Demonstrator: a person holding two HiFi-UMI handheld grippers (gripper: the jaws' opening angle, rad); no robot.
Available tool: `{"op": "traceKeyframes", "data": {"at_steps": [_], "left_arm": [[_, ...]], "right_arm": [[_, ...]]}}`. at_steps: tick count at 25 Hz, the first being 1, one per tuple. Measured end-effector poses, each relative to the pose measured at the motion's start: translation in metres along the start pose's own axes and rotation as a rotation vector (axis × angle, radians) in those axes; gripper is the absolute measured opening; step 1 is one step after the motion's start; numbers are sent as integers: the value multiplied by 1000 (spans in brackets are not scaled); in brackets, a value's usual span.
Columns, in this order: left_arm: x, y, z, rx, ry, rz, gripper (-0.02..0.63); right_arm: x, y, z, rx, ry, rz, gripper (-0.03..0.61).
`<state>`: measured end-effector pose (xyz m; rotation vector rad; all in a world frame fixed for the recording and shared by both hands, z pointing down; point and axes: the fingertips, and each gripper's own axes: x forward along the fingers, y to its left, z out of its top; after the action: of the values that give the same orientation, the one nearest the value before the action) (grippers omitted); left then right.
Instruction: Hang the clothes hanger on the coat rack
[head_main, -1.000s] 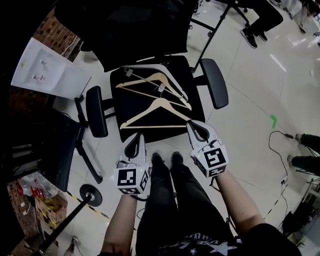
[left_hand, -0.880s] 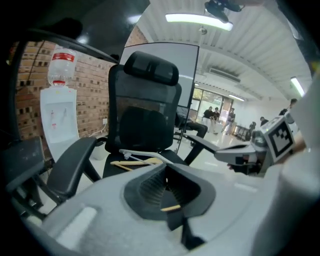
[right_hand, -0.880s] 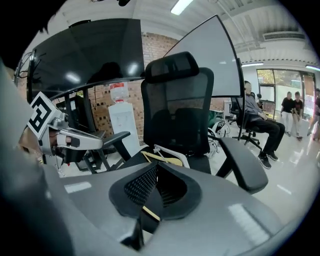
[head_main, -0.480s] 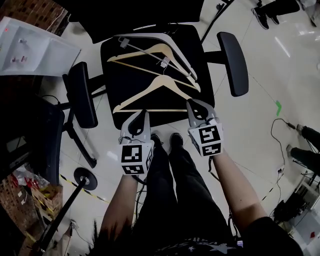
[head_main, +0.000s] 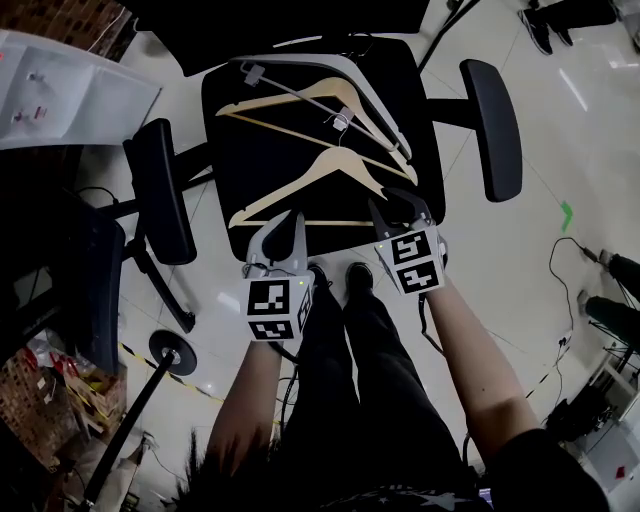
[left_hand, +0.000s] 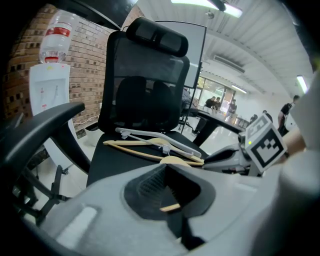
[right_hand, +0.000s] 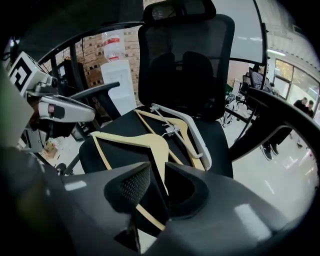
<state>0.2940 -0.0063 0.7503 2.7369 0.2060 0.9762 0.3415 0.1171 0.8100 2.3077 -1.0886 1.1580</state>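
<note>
Three hangers lie on the black seat (head_main: 262, 165) of an office chair. The nearest is a wooden hanger (head_main: 322, 176), with a second wooden hanger (head_main: 305, 100) and a white plastic hanger (head_main: 372, 98) behind it. My right gripper (head_main: 398, 205) is at the seat's front right, over the near hanger's right arm. Its jaws are opening, and in the right gripper view (right_hand: 159, 187) that wooden arm (right_hand: 159, 150) runs between them. My left gripper (head_main: 283, 222) is at the seat's front edge by the hanger's bottom bar, jaws apart; a bit of the bar (left_hand: 170, 206) shows in the gap.
The chair's armrests (head_main: 160, 190) (head_main: 492, 125) flank the seat and its tall backrest (right_hand: 185, 60) rises behind. A white water dispenser (head_main: 70, 100) stands to the left. A black pole on a round base (head_main: 170, 352) is at lower left. The person's legs (head_main: 350, 330) are below the grippers.
Both grippers have sunk and moved forward to the seat's front edge. The right one now straddles the near wooden hanger's arm, with its jaws parted.
</note>
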Motion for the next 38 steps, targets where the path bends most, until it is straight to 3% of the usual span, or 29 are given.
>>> {"op": "traceKeyframes", "data": {"at_steps": [4, 11, 22, 29, 32, 38], "left_arm": [[2, 2, -6, 0, 13, 1, 5], [9, 3, -14, -3, 27, 0, 5], [26, 11, -17, -17, 36, 14, 6], [28, 11, -22, -27, 42, 17, 5], [27, 10, -22, -31, 42, 16, 5], [20, 12, -23, -31, 39, 21, 5]], "right_arm": [[11, -1, -14, -7, 57, -4, 119], [31, -8, -27, -112, 155, -28, 176], [61, -13, -40, -196, 233, -27, 169], [61, -11, -41, -218, 216, -14, 162], [60, -4, -41, -277, 221, -13, 102], [53, -3, -34, -267, 186, -15, 98]]}}
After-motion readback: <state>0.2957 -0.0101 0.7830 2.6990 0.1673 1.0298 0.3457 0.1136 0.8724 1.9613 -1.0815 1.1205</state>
